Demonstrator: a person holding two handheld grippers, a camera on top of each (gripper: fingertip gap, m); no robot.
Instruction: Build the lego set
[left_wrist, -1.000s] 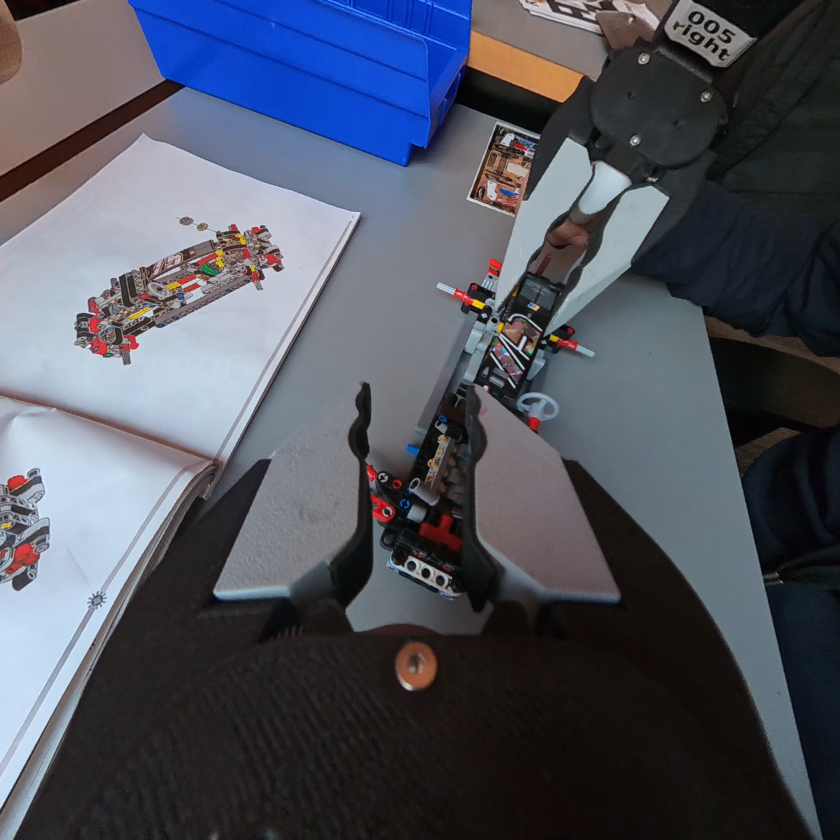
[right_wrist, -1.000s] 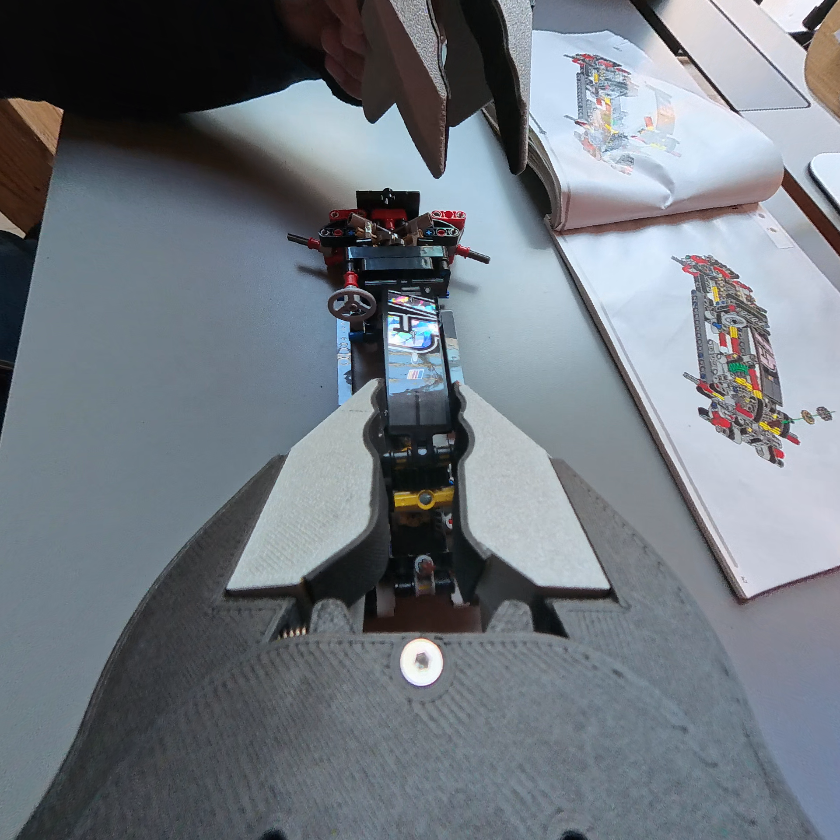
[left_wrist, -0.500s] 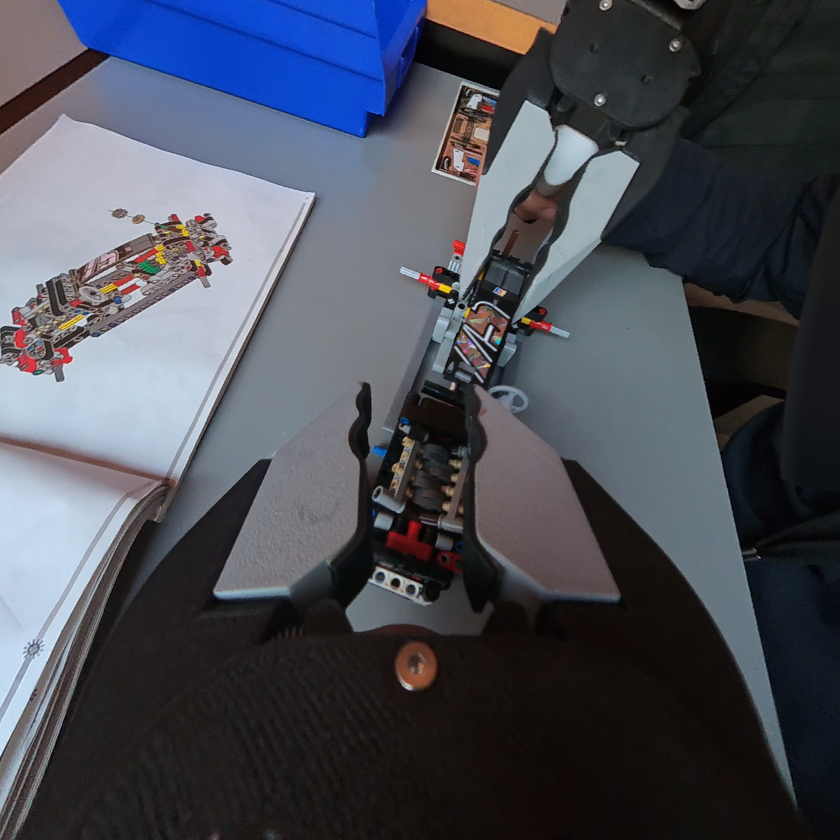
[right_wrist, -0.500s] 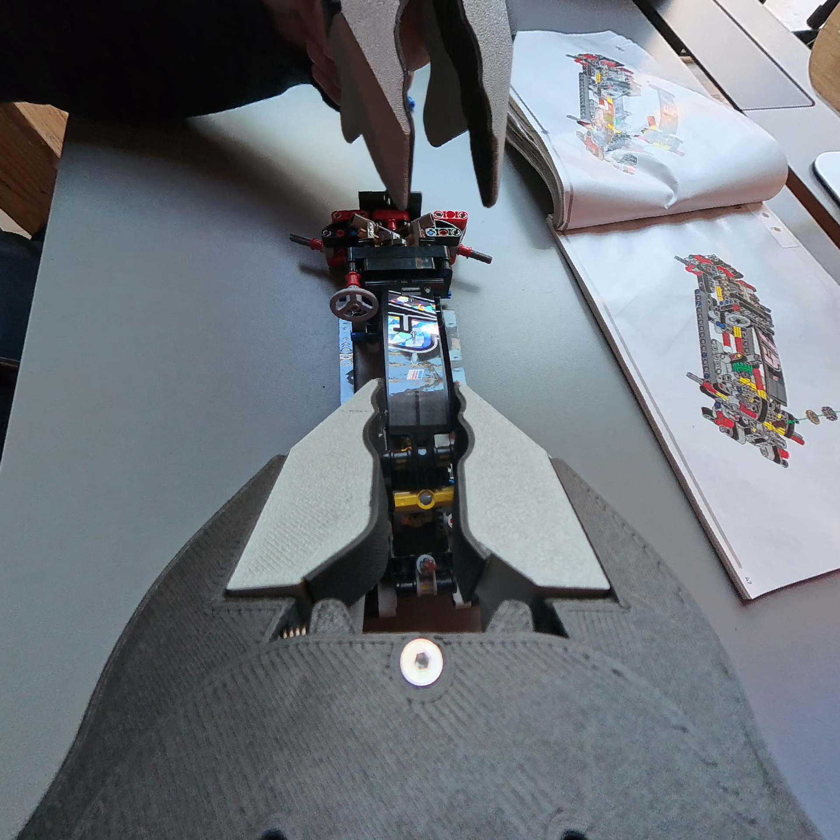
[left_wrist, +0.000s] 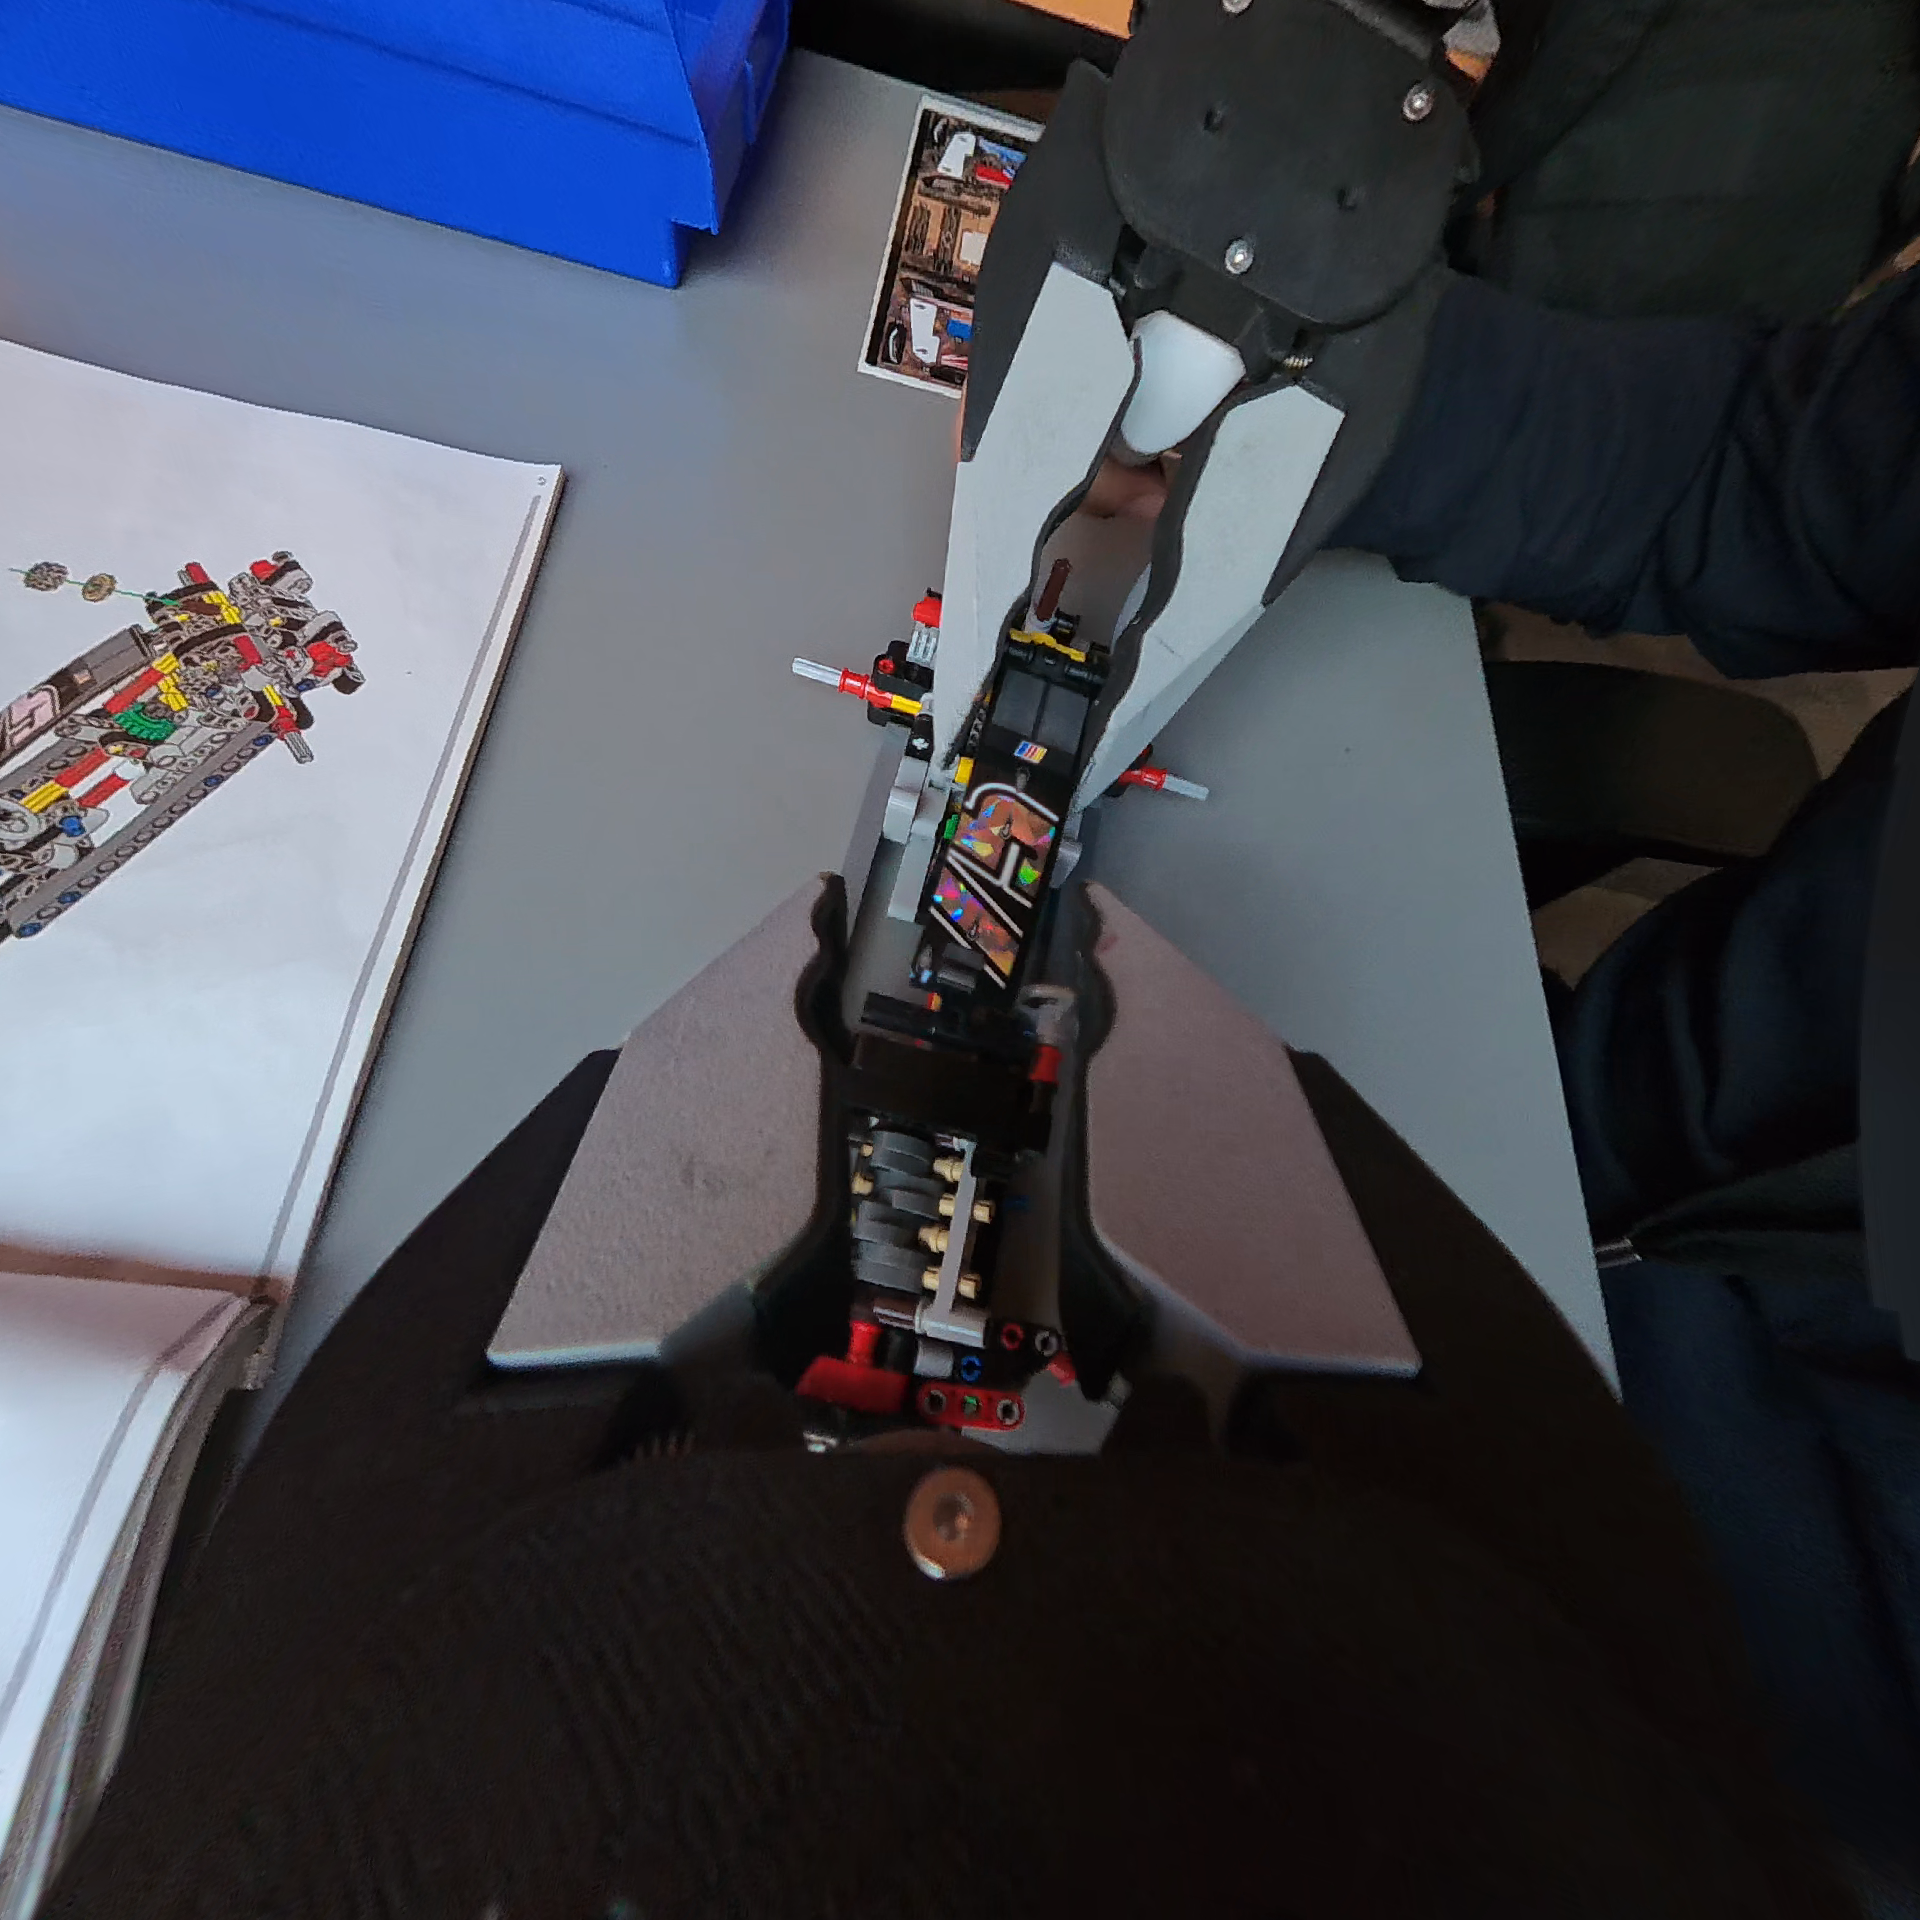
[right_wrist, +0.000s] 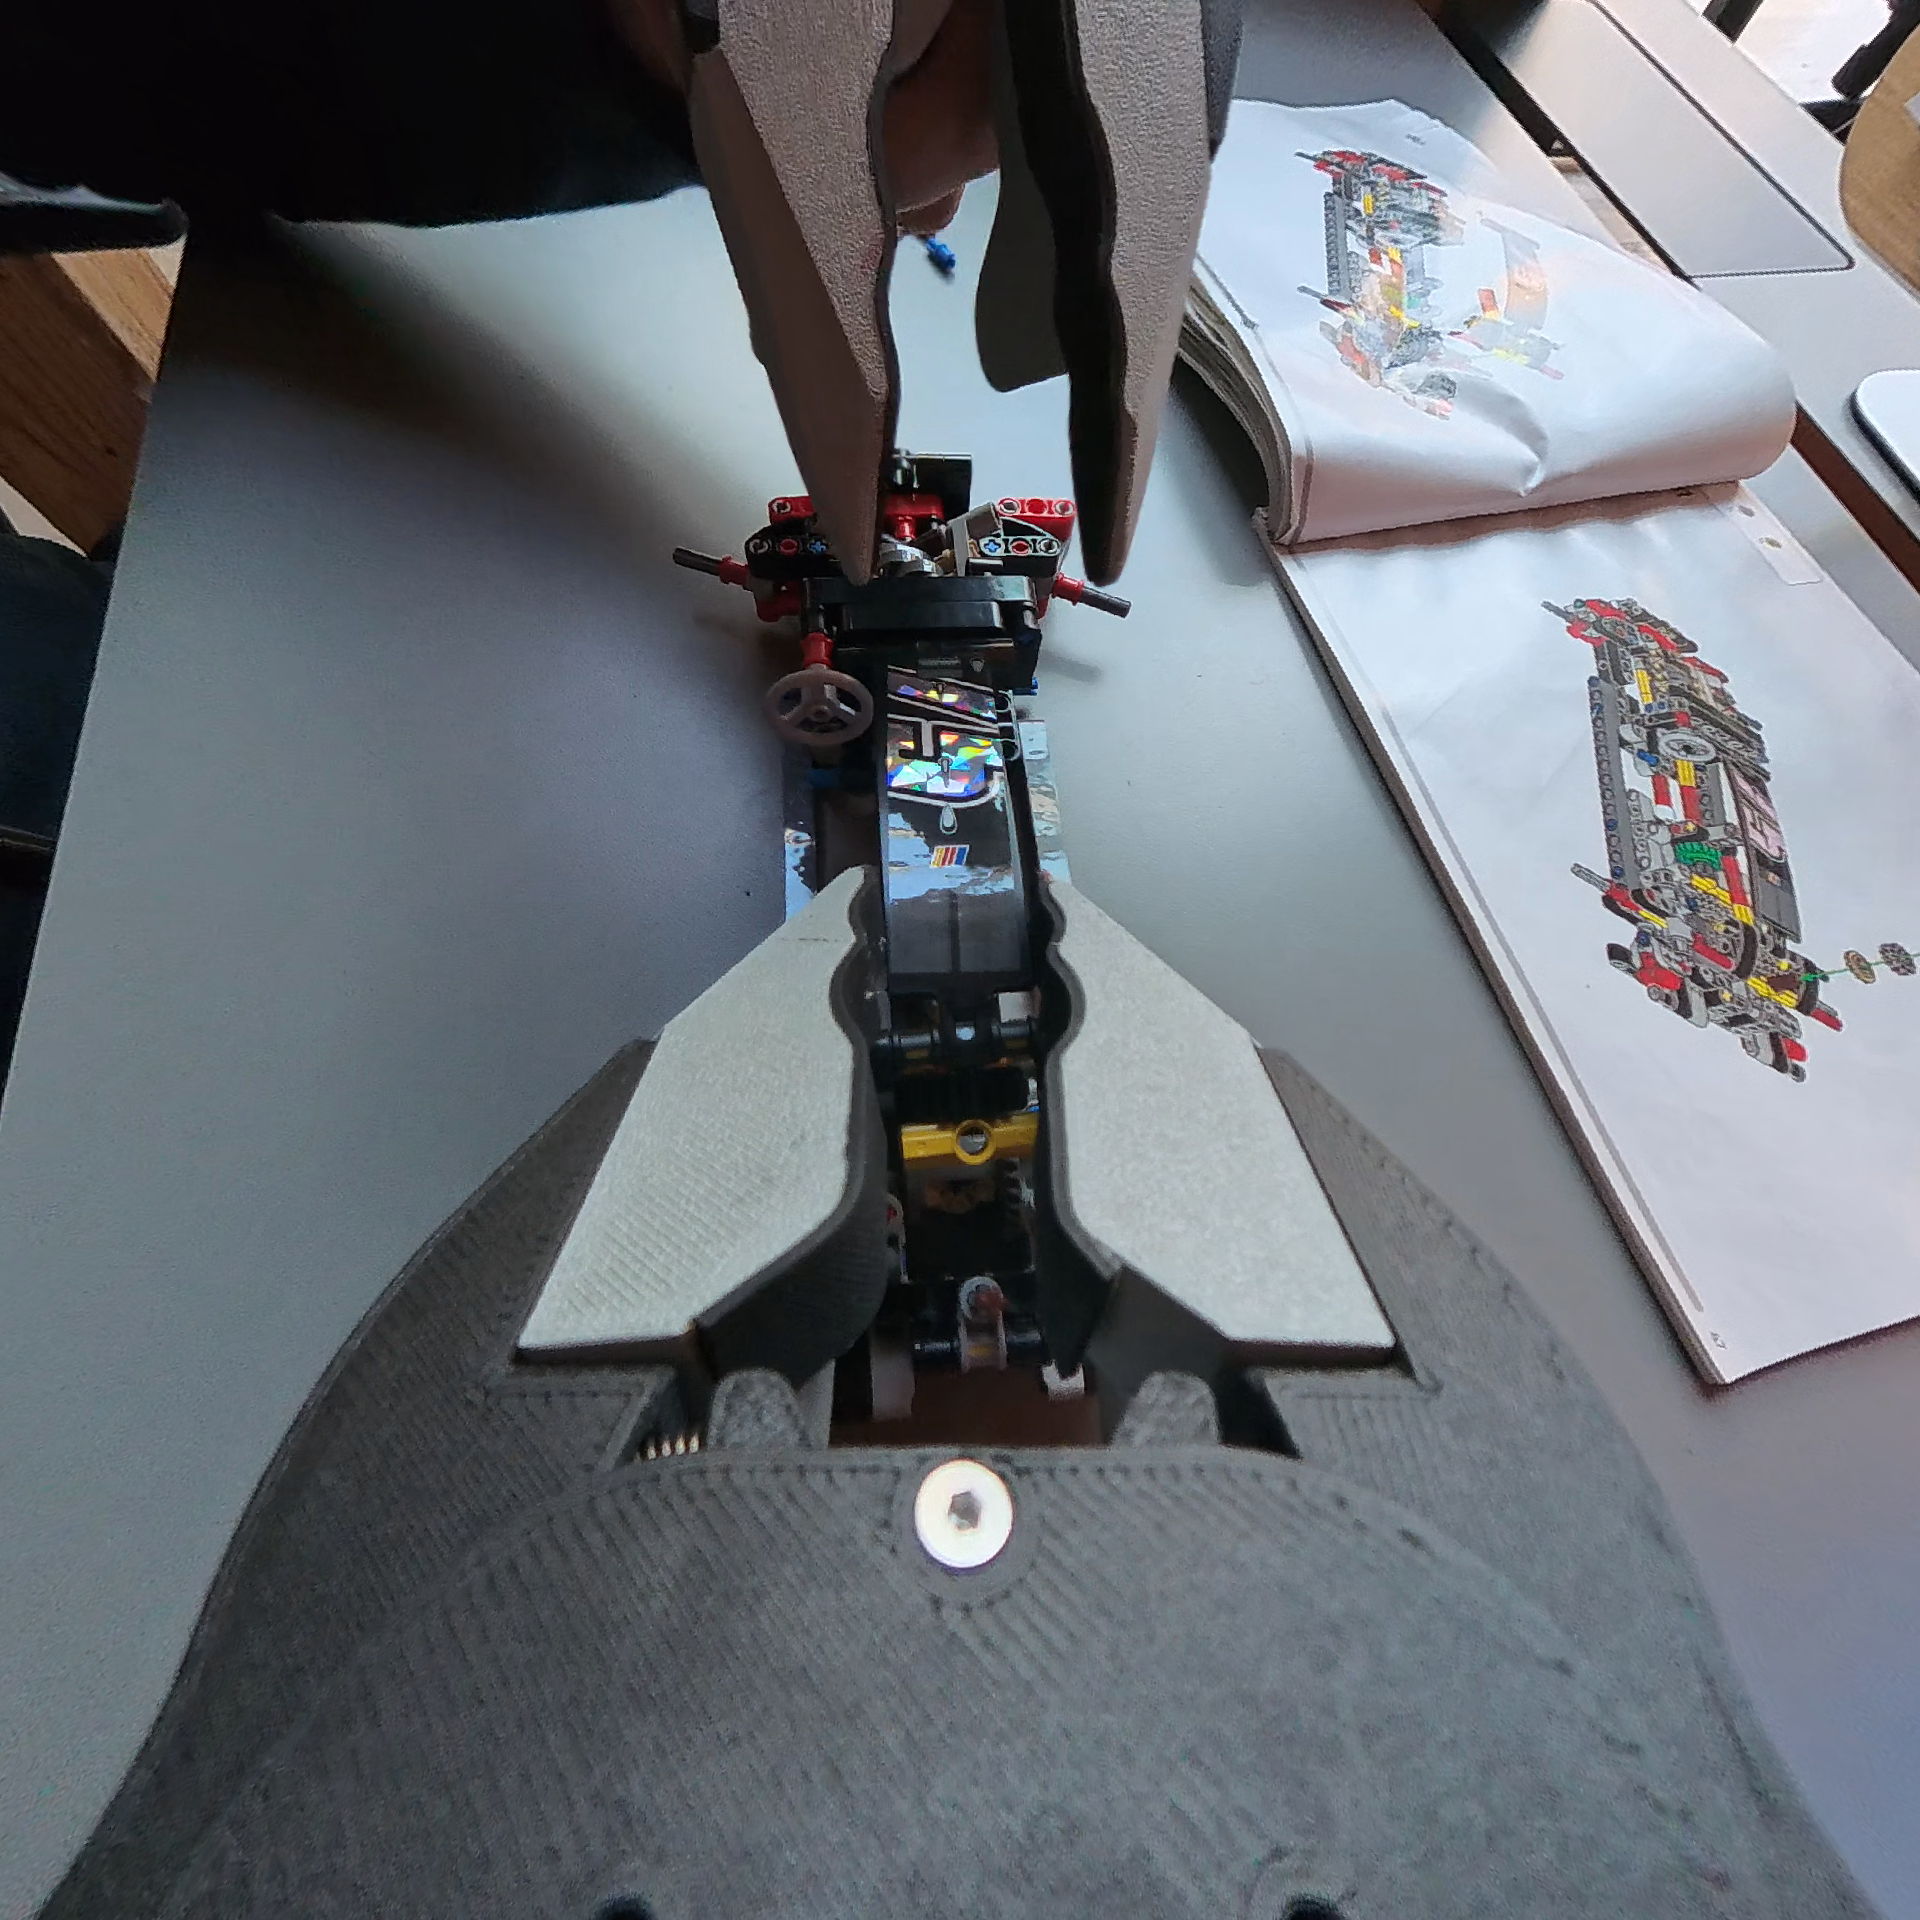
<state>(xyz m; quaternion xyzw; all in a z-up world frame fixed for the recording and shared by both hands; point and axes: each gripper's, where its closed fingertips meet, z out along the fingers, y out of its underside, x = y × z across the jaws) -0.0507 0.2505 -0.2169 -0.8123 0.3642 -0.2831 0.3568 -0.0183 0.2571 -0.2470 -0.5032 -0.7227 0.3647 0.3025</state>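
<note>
A long brick-built car chassis (right_wrist: 951, 831), black with a shiny holographic panel on top, lies lengthwise on the grey table (right_wrist: 416, 831). The right gripper (right_wrist: 956, 935) is clamped on one end of the chassis, both pads against its black sides, while the left gripper (left_wrist: 951, 935) straddles the opposite end at the red and grey gear section, its jaws spread and whether they press there cannot be told. An open instruction booklet (right_wrist: 1558, 831) lies beside the chassis, with a blue bin (left_wrist: 416, 104) and a sticker sheet (left_wrist: 935, 249) beyond the chassis.
</note>
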